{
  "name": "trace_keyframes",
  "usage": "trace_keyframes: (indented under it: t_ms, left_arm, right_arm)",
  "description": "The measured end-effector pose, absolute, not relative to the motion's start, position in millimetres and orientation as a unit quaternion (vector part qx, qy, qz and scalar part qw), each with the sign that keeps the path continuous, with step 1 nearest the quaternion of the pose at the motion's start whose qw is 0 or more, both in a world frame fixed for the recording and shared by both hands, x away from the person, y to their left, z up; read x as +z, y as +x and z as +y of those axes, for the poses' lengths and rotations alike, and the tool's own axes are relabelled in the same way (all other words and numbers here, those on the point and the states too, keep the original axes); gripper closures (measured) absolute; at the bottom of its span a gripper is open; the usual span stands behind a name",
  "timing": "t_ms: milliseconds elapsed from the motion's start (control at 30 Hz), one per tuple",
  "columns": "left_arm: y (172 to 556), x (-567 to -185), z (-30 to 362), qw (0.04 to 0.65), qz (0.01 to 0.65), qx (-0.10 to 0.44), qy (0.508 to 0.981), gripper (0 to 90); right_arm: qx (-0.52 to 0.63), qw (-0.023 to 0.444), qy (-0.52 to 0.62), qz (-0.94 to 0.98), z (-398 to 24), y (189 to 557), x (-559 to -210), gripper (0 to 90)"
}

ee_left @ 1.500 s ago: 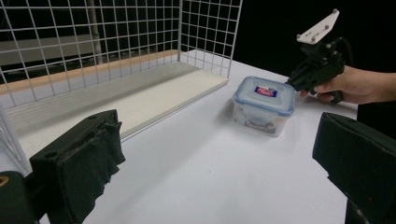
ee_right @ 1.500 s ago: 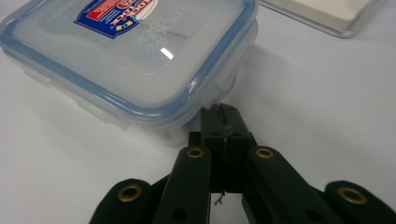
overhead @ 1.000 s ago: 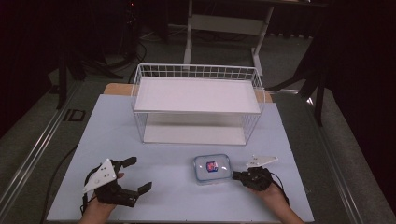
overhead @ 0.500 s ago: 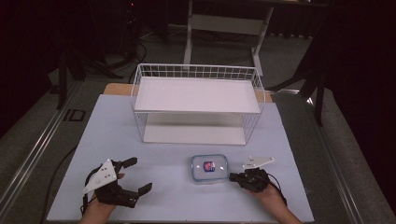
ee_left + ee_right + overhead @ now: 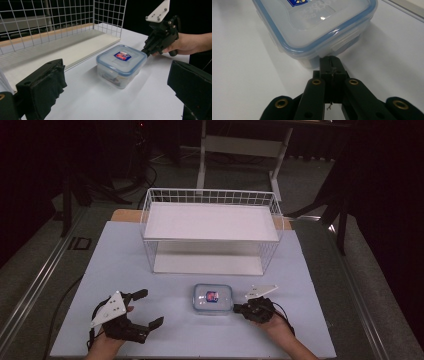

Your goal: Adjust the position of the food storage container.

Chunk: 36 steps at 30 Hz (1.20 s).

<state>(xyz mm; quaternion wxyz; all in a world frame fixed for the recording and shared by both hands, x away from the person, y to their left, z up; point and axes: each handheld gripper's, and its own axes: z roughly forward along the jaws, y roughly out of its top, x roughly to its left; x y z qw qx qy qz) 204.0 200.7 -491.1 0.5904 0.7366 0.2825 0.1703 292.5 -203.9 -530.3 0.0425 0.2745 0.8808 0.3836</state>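
Observation:
A clear plastic box with a blue-rimmed lid and a red-and-blue label (image 5: 212, 298) (image 5: 121, 65) (image 5: 317, 22) stands on the pale table in front of the wire basket. My right gripper (image 5: 236, 309) (image 5: 145, 51) (image 5: 331, 60) is shut with nothing between its jaws. Its joined tips touch the box's right side, just under a lid clip. My left gripper (image 5: 151, 307) rests open at the table's front left, well apart from the box. In the left gripper view its black fingers (image 5: 42, 85) frame the box from a distance.
A white wire basket (image 5: 210, 196) (image 5: 62, 17) with a white board across it stands at the middle back of the table (image 5: 125, 265). Dark floor, cables and a stand's legs lie beyond the table's edges.
My right gripper has moved left with its shut tips against the box, and the box has slid left across the table. The left gripper has stayed where it was.

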Motion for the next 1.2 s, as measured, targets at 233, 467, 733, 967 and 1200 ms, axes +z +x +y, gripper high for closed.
trace_keyframes:
  t_ms: [233, 467, 733, 967, 1200]
  left_arm:
    - [204, -491, 199, 0.59, 0.281, 0.168, 0.738, 2.4]
    - [203, -492, 199, 0.589, 0.28, 0.168, 0.739, 2.3]
    - [202, -492, 199, 0.588, 0.281, 0.168, 0.74, 2.3]
    - [204, -493, 198, 0.585, 0.285, 0.167, 0.74, 2.4]
    - [204, -494, 197, 0.58, 0.286, 0.168, 0.744, 2.4]
  right_arm:
    - [0.379, 0.05, 0.27, 0.884, -190, 300, -533, 90.0]
    - [0.381, 0.052, 0.27, 0.883, -182, 307, -534, 90.0]
    - [0.377, 0.068, 0.264, 0.885, -181, 309, -533, 89.8]
    - [0.397, 0.083, 0.282, 0.87, -201, 297, -513, 84.4]
    - [0.432, 0.078, 0.286, 0.852, -209, 281, -499, 64.8]
